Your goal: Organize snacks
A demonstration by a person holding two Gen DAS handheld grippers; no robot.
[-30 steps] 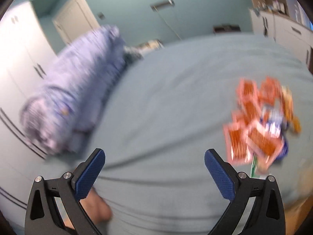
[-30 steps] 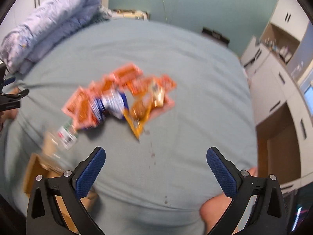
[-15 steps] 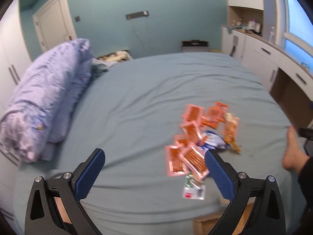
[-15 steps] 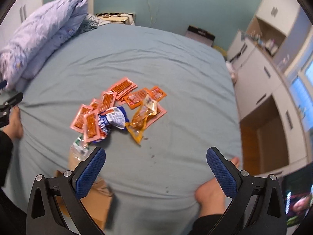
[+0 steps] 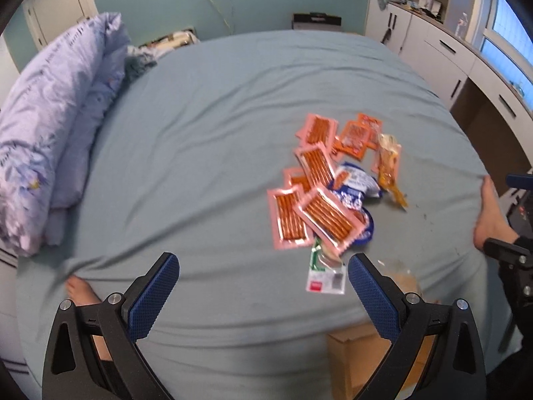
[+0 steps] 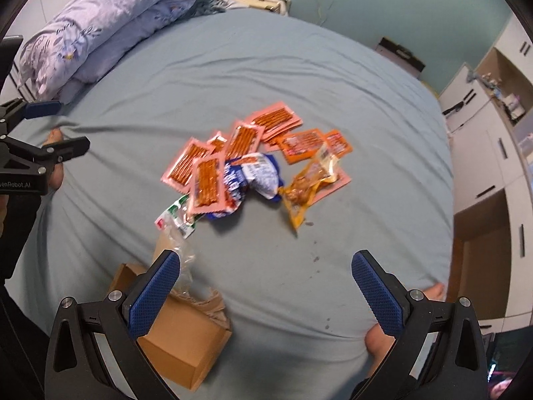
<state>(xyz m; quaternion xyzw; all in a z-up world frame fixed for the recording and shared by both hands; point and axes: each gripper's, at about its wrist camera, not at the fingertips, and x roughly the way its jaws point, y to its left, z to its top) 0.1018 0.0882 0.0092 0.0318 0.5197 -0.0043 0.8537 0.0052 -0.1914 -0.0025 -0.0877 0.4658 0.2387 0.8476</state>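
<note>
Right wrist: both tools [image 6: 266, 288] [image 5: 263, 291] spread above bed [image 6: 333, 83].

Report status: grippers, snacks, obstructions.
Left gripper open, empty. Right gripper open, empty. Snack packets piled mid-bed, untouched; cardboard box at near edge. Nothing in the way.

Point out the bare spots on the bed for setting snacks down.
Bare sheet lies beyond the snack pile, toward the wall; more between the pile and the folded duvet. A smaller patch lies right of the cardboard box. The middle is crowded with overlapping packets.
</note>
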